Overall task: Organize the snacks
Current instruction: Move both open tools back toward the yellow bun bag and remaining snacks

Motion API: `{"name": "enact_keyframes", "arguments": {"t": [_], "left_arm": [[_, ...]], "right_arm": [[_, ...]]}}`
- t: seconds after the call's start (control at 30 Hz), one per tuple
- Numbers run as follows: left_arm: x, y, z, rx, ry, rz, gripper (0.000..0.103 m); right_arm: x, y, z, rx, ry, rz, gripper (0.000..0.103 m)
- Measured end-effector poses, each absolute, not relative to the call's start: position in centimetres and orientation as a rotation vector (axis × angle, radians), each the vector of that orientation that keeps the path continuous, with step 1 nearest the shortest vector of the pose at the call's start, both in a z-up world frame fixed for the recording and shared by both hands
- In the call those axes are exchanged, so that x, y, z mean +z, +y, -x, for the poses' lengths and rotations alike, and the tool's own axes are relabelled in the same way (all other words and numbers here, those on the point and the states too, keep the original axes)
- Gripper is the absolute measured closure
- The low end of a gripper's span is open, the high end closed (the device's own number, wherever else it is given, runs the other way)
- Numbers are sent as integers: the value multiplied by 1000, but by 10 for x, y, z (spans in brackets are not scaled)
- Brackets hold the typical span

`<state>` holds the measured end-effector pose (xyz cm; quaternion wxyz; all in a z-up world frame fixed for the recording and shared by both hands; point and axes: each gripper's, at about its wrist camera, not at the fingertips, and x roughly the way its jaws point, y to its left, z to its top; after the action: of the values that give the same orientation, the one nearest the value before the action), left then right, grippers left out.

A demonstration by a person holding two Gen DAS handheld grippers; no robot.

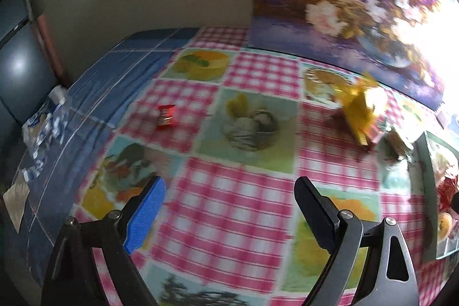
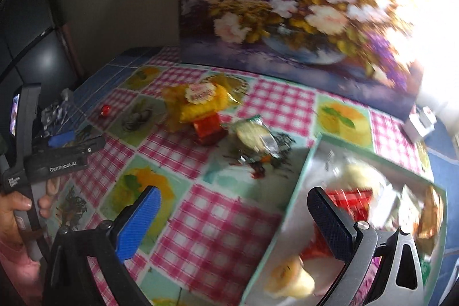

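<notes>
Both the left gripper [image 1: 229, 208] and right gripper [image 2: 233, 215] are held wide apart, empty, above the checked tablecloth [image 1: 229, 220]; nothing is touched.

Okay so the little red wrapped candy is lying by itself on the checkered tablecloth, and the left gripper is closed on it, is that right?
Not quite. The small red candy does lie alone on the checkered tablecloth, but the left gripper is open and empty, well short of it. The left wrist view shows this.

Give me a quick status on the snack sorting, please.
Both grippers open, empty: left gripper, right gripper. Snacks loose on tablecloth: small red packet, yellow packet. Tray partly filled. Path unobstructed.
</notes>
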<state>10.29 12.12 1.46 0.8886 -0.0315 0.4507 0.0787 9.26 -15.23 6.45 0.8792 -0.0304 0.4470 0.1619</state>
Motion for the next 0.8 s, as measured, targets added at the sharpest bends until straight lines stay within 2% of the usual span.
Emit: {"name": "enact_keyframes", "arguments": {"t": [0.43,0.8], "left_arm": [[-1,188,-113,236,958,87,12],[-9,195,-165,243,973,28,12]], "right_arm": [[55,-89,-121,417,964,178,0],[36,-61,-170,396,975,228,0]]}}
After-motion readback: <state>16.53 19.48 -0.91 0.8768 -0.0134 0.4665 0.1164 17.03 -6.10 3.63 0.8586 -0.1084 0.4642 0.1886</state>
